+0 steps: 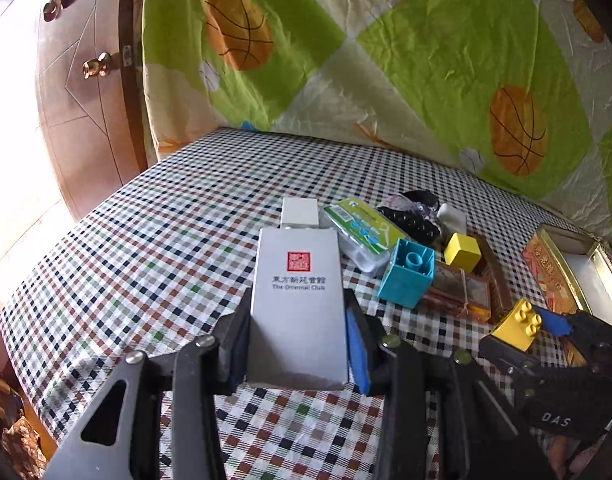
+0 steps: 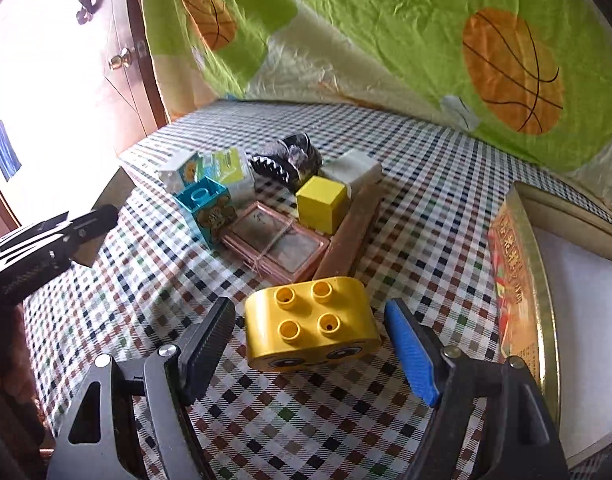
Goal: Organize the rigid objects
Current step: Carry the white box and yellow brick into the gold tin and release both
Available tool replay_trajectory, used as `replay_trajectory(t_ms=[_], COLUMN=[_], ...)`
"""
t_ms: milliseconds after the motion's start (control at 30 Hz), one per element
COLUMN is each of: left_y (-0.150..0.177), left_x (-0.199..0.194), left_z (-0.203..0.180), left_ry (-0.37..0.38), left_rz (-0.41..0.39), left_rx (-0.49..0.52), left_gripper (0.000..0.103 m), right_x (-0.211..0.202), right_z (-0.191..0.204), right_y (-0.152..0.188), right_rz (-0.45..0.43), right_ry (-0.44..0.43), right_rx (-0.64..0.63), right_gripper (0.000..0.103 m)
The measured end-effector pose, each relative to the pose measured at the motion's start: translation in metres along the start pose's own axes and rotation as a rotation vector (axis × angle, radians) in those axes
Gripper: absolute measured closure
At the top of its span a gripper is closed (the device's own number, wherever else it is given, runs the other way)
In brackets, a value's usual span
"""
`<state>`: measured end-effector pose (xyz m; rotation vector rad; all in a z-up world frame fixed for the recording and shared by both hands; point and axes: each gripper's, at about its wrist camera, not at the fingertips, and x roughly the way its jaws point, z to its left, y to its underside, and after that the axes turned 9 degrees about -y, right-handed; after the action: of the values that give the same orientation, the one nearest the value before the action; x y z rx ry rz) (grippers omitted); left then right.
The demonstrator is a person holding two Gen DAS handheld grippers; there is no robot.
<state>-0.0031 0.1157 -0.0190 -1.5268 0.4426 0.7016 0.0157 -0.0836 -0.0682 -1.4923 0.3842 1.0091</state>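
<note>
Between your left tongs (image 1: pixel 298 344): a grey box (image 1: pixel 298 300) with a red seal and printed lettering, clamped at its sides by both pads and held above the checked cloth (image 1: pixel 146 240).
Left tongs seen from the right side: they show at the left edge (image 2: pixel 86 228), the grey box (image 2: pixel 114 192) in them.
Your right tongs (image 2: pixel 309 340): jaws stand apart, one pad on each side of a yellow studded brick (image 2: pixel 311 324); neither pad presses on it.
Yellow studded brick: it lies on the checked cloth (image 2: pixel 425 208) of the desk, four studs up, printed eyes on the side facing the camera.
Pile beyond the brick: a blue block (image 2: pixel 208 210), a yellow cube (image 2: pixel 321 202), a white block (image 2: pixel 355 170), a clear pinkish case (image 2: pixel 278 242) and a dark spiky piece (image 2: pixel 286 160), close together, several touching.
Box with green label (image 1: pixel 359 232): lies just beside the grey box, near the blue block (image 1: pixel 407 274).
Gold-rimmed tin (image 2: pixel 545 300): open, at the right, white inside, near the brick but apart from it.
Backdrop: a green quilt with basketballs (image 2: pixel 425 40); a wooden door (image 1: pixel 86 100) at the left.
</note>
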Motion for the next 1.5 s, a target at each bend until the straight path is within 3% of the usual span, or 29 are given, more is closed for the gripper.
replay_trajectory(t_ms=[67, 167, 267, 400, 567, 667, 800, 1033, 1233, 1400, 1500], left_y=[0.002, 0.004, 0.009, 0.010, 0.004, -0.002, -0.008, -0.014, -0.016, -0.005, 0.003], left_x=[0.000, -0.001, -0.006, -0.013, -0.029, -0.043, -0.061, -0.082, -0.090, -0.089, -0.089], left_z=[-0.001, -0.001, 0.001, 0.000, -0.020, -0.044, -0.084, -0.161, -0.222, -0.269, -0.291], left_ry=[0.000, -0.005, -0.008, -0.020, 0.005, 0.040, 0.113, 0.258, 0.321, 0.373, 0.415], left_rz=[0.004, 0.010, 0.009, -0.004, -0.056, -0.095, -0.152, -0.224, -0.270, -0.276, -0.285], left_rx=[-0.002, -0.002, -0.001, -0.001, 0.033, 0.067, 0.128, 0.214, 0.277, 0.332, 0.360], left_gripper=[0.063, 0.063, 0.063, 0.063, 0.063, 0.063, 0.063, 0.063, 0.063, 0.063, 0.063], right_x=[0.004, -0.001, -0.009, -0.047, -0.095, -0.123, -0.159, -0.210, -0.229, -0.226, -0.217], right_z=[-0.003, -0.002, -0.008, -0.022, -0.037, -0.050, -0.077, -0.145, -0.188, -0.209, -0.216], right_y=[0.000, 0.001, 0.002, 0.008, 0.013, 0.017, 0.028, 0.048, 0.068, 0.086, 0.088], right_rz=[0.018, 0.015, -0.010, -0.184, -0.374, -0.446, -0.522, -0.580, -0.604, -0.640, -0.600], right_ry=[0.005, -0.002, -0.035, -0.115, -0.090, -0.005, 0.172, 0.403, 0.562, 0.642, 0.697], right_rx=[0.006, -0.001, 0.024, 0.070, 0.099, 0.108, 0.117, 0.214, 0.303, 0.367, 0.363], right_gripper=[0.025, 0.035, 0.035, 0.035, 0.035, 0.035, 0.035, 0.035, 0.035, 0.035, 0.035])
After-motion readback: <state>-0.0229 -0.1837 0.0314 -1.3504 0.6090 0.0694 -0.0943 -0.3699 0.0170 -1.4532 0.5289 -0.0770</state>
